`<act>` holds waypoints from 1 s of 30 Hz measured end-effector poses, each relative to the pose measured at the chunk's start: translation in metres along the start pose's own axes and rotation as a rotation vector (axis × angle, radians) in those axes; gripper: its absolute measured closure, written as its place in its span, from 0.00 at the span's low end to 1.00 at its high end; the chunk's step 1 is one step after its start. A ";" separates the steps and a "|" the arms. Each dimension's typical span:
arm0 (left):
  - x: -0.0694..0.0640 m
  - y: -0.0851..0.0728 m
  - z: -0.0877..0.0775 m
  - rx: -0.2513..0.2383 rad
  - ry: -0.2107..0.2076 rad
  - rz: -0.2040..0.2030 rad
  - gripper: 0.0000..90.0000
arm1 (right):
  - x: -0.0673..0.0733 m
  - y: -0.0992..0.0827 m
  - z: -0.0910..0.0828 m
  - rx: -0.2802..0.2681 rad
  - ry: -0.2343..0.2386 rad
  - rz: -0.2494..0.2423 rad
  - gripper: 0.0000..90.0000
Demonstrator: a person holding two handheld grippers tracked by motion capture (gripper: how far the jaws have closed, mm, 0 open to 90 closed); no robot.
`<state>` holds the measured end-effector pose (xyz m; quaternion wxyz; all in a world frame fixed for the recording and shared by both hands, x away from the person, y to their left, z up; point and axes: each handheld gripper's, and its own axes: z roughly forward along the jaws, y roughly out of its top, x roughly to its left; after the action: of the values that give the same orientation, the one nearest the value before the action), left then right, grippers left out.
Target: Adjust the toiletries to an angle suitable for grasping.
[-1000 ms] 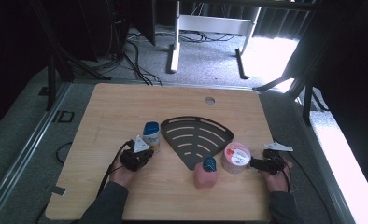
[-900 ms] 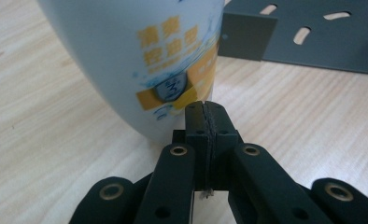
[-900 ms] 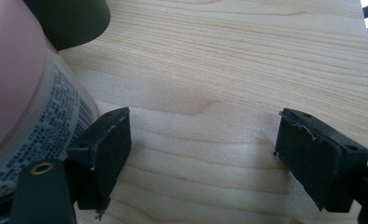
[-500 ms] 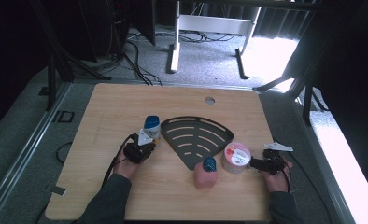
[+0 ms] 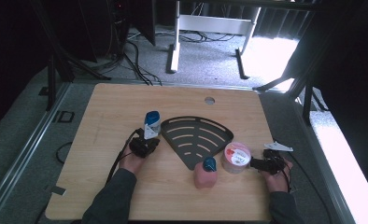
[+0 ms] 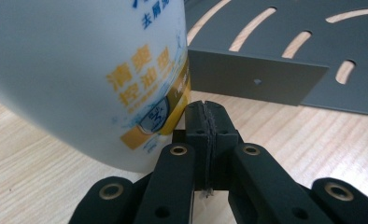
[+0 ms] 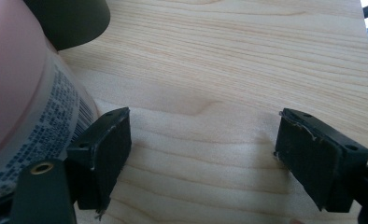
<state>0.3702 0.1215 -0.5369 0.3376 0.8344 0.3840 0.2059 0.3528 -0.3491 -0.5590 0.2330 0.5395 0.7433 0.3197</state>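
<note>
**Closed fingers nudging a white bottle beside the rack**

The light wooden table (image 5: 126,102) carried everything. Near its middle lay the dark grey, fan-shaped slotted metal rack (image 5: 196,137), stiff and flat, its upturned rim facing the left gripper (image 5: 145,145).

Just off the rack's left edge stood the white plastic bottle with a blue cap (image 5: 152,123), upright or slightly tilted, touching the left gripper's side. Its fingers (image 6: 205,123) were pressed together with nothing between them, so the bottle was being pushed, not held. I judged it light, smooth and rather slippery, apt to tip if shoved high; the rounded body below the cap looked the safest place to grip. Its label bore blue and yellow Chinese characters, too cropped to read with confidence, and a small round blue emblem.

Near the table's right front stood the squat pink round tub with a red-and-white lid (image 5: 236,156), beside the right gripper (image 5: 257,163), whose fingers (image 7: 102,154) were spread apart over bare wood, one just beside the tub's wall. Fine black print ran down its side, illegible.

At the rack's front tip stood a small pink bottle with a teal cap (image 5: 205,173).
</note>
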 end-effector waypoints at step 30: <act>-0.054 0.022 -0.027 -0.057 -0.213 0.068 0.87 | 0.000 0.000 0.000 0.000 0.000 0.001 0.20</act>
<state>0.3314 0.0800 -0.5073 0.3927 0.8541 0.3116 0.1382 0.3528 -0.3491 -0.5590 0.2330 0.5398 0.7430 0.3199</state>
